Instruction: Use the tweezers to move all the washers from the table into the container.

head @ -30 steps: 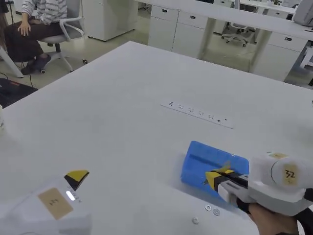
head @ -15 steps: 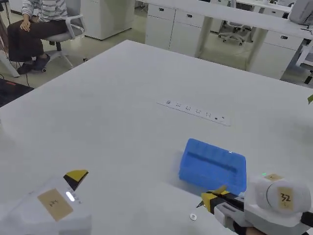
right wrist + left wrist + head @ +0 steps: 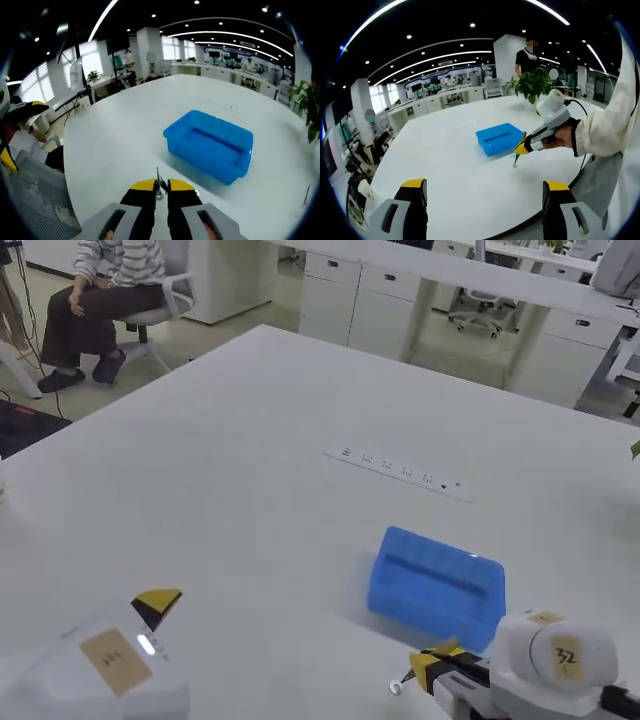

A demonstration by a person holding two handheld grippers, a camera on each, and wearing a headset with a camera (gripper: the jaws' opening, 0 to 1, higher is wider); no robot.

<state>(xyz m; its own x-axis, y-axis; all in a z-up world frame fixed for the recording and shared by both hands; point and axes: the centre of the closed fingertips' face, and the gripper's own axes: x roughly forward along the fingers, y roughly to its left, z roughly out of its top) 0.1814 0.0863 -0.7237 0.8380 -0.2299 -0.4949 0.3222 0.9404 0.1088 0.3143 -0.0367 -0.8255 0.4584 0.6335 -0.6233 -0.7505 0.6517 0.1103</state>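
The blue container (image 3: 437,585) stands on the white table (image 3: 220,490), open side up and seen closer in the right gripper view as the blue container (image 3: 210,142). My right gripper (image 3: 428,668) is just in front of it, shut on thin tweezers (image 3: 158,181). The tweezers (image 3: 516,159) slant down to the table. Their tip is at a small washer (image 3: 396,688); I cannot tell whether it is gripped. My left gripper (image 3: 482,192) stands open with nothing between its fingers, low at the table's near left, the left gripper (image 3: 158,604).
A row of flush sockets (image 3: 400,470) lies in the tabletop beyond the container. A person sits on a chair (image 3: 110,290) at the far left. White cabinets (image 3: 360,305) line the back. A potted plant (image 3: 532,82) stands on the table.
My right gripper has drawn back with the tweezers from over the container to the table in front of it, down by a washer. The left gripper has stayed put.
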